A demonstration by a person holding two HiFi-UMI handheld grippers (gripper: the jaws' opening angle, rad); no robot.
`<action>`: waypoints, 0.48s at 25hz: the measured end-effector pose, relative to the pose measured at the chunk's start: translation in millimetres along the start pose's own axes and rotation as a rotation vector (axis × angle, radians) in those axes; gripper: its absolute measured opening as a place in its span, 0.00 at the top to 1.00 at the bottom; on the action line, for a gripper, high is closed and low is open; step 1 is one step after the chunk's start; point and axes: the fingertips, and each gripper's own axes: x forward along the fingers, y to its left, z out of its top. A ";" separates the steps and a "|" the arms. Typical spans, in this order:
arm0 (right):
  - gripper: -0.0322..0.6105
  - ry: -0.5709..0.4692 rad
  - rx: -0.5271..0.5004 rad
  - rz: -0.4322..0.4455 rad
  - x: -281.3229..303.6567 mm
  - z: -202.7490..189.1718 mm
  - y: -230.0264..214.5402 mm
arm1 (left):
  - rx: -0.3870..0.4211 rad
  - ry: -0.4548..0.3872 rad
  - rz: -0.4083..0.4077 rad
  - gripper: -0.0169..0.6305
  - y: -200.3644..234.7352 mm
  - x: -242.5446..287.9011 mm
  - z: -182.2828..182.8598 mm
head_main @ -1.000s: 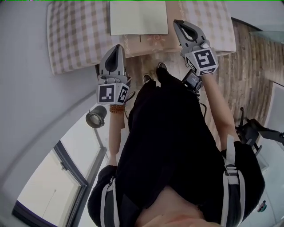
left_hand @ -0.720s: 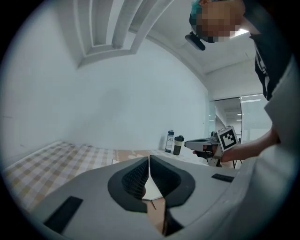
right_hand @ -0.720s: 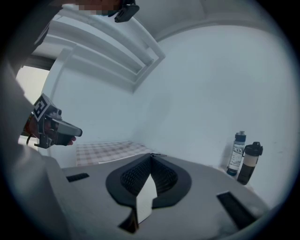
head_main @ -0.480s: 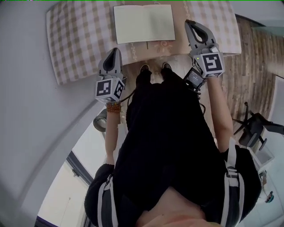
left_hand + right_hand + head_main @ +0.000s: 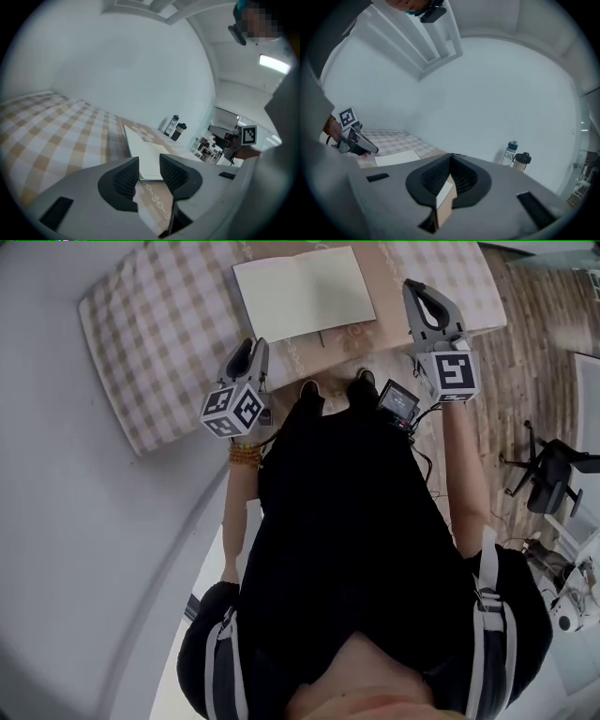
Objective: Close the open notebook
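The open notebook [image 5: 302, 292] lies flat on the table with its cream pages up; it also shows as notebook [image 5: 146, 153] and notebook [image 5: 396, 158]. My left gripper [image 5: 253, 351] hovers over the table's near edge, short of the notebook's near left corner. Its jaws are opening, with nothing between them. In the left gripper view the notebook's near edge shows through the gap of the left gripper [image 5: 149, 168]. My right gripper [image 5: 418, 292] is shut and empty, beside the notebook's right edge. Its closed right gripper [image 5: 450, 163] points past the table corner.
A beige checked cloth [image 5: 164, 324] covers the table. Two bottles [image 5: 176, 126] stand on its far side, bottles [image 5: 515, 158] against the white wall. An office chair [image 5: 553, 474] stands on the wooden floor at right. The person's feet are at the table's near edge.
My left gripper has come down and forward toward the table's near edge, rolled, and its jaws have opened from shut. The right gripper has stayed shut and nearly still.
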 end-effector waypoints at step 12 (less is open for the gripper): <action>0.95 0.023 0.010 -0.035 9.8 -7.9 17.1 | -0.287 0.087 -0.130 0.74 19.7 22.8 -12.3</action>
